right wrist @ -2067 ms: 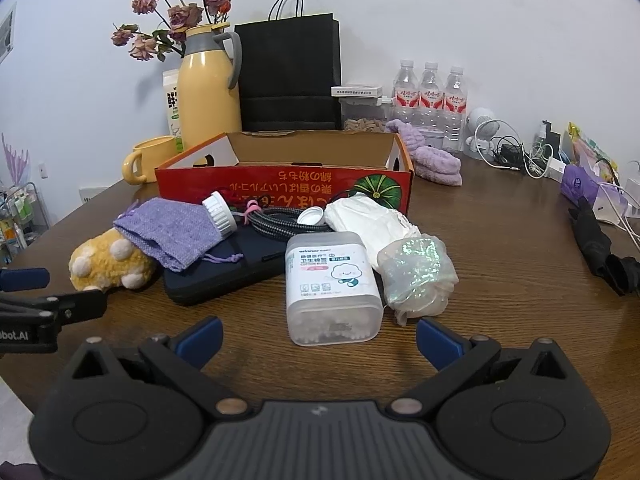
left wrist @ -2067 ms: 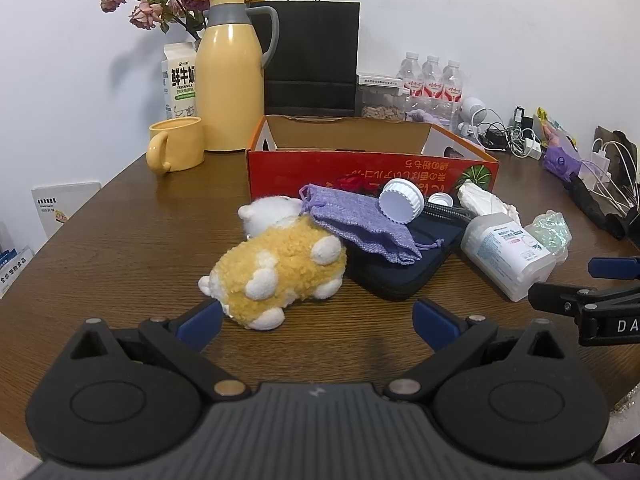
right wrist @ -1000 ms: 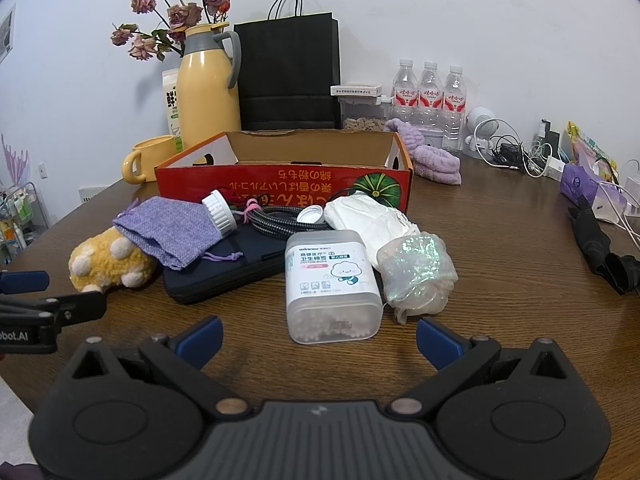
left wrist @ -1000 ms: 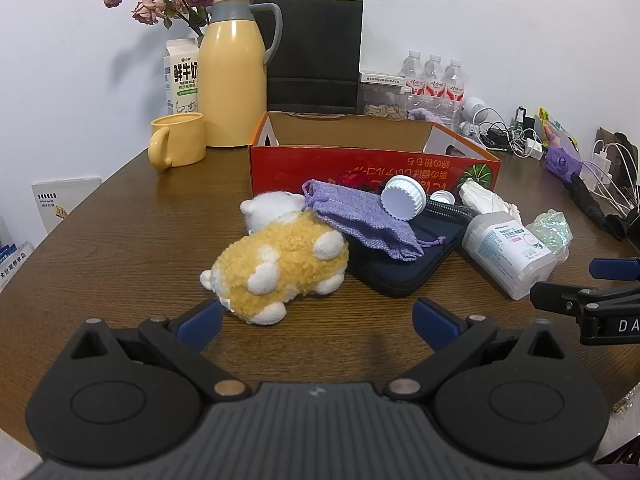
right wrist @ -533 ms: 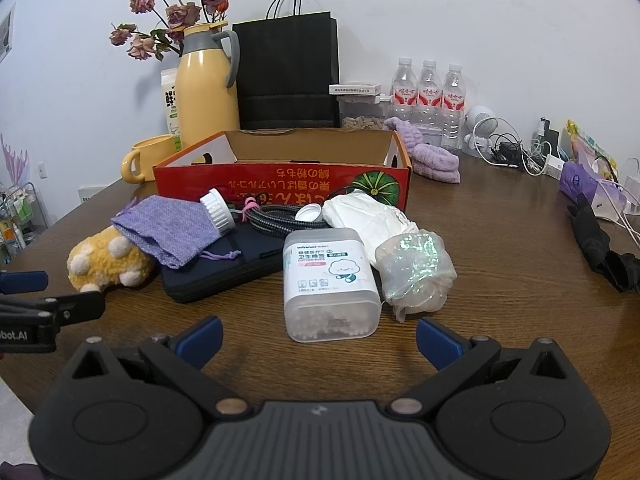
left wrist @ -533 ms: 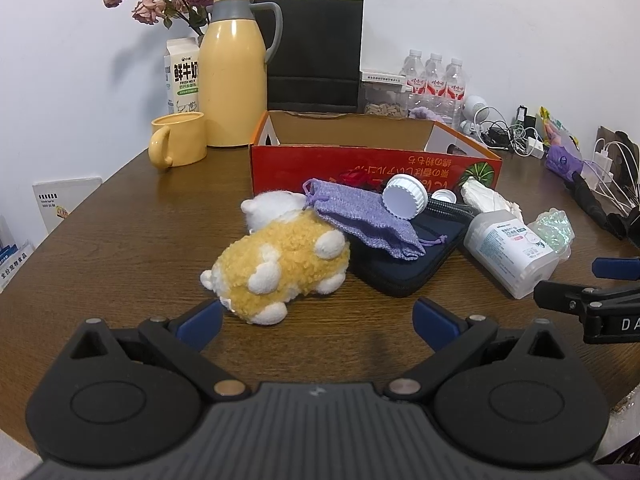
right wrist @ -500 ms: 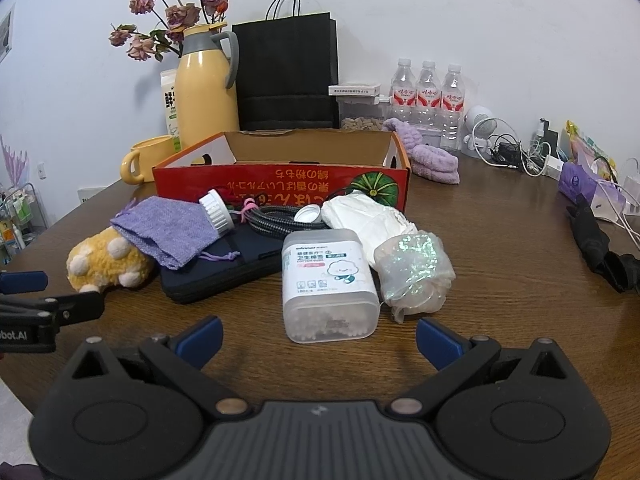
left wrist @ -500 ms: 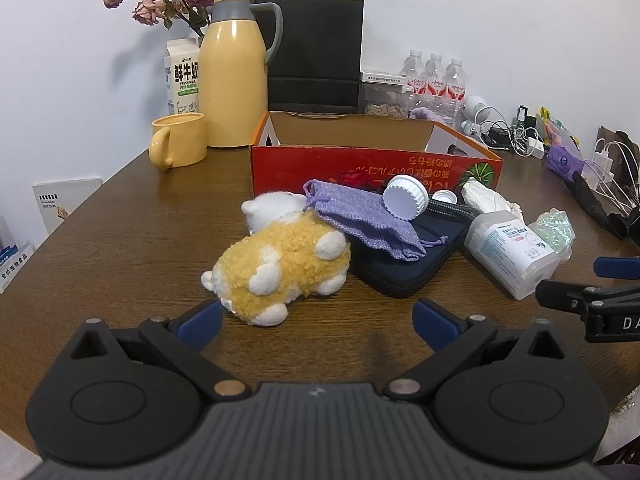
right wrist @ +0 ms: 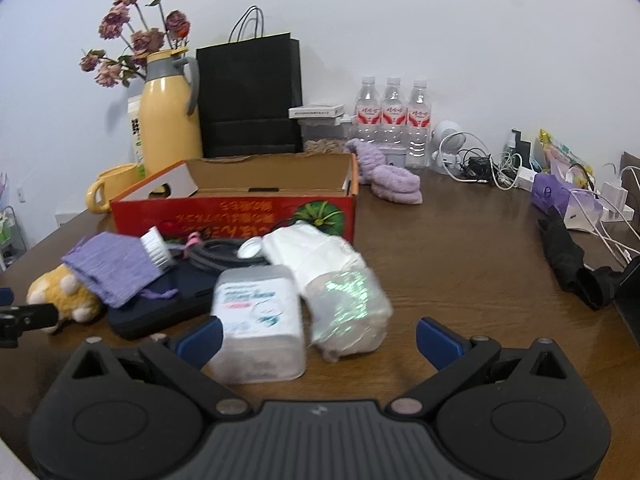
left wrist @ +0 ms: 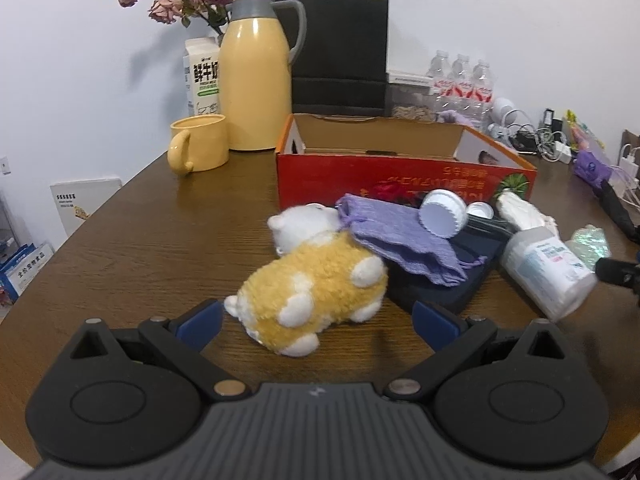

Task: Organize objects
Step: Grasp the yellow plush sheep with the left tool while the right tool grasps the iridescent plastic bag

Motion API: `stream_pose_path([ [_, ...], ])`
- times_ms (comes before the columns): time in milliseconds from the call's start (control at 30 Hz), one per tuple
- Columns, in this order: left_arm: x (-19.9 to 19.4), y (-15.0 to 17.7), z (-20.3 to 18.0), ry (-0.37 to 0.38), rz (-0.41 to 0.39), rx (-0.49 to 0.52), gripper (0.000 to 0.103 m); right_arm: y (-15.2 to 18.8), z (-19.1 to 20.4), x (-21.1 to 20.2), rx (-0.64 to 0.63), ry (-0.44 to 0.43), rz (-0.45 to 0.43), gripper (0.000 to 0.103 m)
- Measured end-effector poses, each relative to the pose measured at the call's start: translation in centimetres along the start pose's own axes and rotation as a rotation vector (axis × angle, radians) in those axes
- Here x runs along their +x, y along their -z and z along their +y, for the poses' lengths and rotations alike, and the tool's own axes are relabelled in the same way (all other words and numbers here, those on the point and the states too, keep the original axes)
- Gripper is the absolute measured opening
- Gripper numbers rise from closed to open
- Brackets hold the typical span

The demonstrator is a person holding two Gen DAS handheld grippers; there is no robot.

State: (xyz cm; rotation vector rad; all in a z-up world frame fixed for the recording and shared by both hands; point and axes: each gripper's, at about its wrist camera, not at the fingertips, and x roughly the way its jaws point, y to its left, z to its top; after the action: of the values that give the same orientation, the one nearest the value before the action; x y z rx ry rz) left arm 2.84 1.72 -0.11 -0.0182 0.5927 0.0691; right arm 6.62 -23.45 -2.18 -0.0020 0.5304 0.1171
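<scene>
— Left gripper (left wrist: 316, 322): spreading wide, holding nothing, hovering low over the table (left wrist: 152, 248). Lying just ahead between the open fingers, a yellow plush toy (left wrist: 316, 292), its rear end nearest.

— And the right gripper (right wrist: 318, 338)?

— Also gaping wide, gripping nothing. Sitting close between its fingers, toward the left one, a clear plastic box (right wrist: 258, 320); touching that on the right, a shiny crumpled bag (right wrist: 348, 308).

— Anything hard to read?

— Blurring on the box label. Hiding partly under a purple pouch (right wrist: 112, 272), a dark case (right wrist: 168, 300), in front of the red cardboard box (right wrist: 240, 208).
</scene>
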Motion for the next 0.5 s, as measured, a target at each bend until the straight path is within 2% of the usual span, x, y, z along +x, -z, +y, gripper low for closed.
stream_pose_path([
  [167,1.6,-0.3,0.4,-0.033,0.023,0.003,0.103,-0.6,-1.6,1.3,-0.013,-0.01,0.009,0.101],
  [300,2.6,-0.5,0.3,-0.055,0.024,0.033,0.103,-0.9,-2.5,2.2,-0.017,-0.037,0.029,0.093],
  [500,3.7,-1.1,0.3,-0.033,0.046,0.029,0.103,-1.1,-3.2,3.4,-0.004,-0.101,0.04,0.086],
])
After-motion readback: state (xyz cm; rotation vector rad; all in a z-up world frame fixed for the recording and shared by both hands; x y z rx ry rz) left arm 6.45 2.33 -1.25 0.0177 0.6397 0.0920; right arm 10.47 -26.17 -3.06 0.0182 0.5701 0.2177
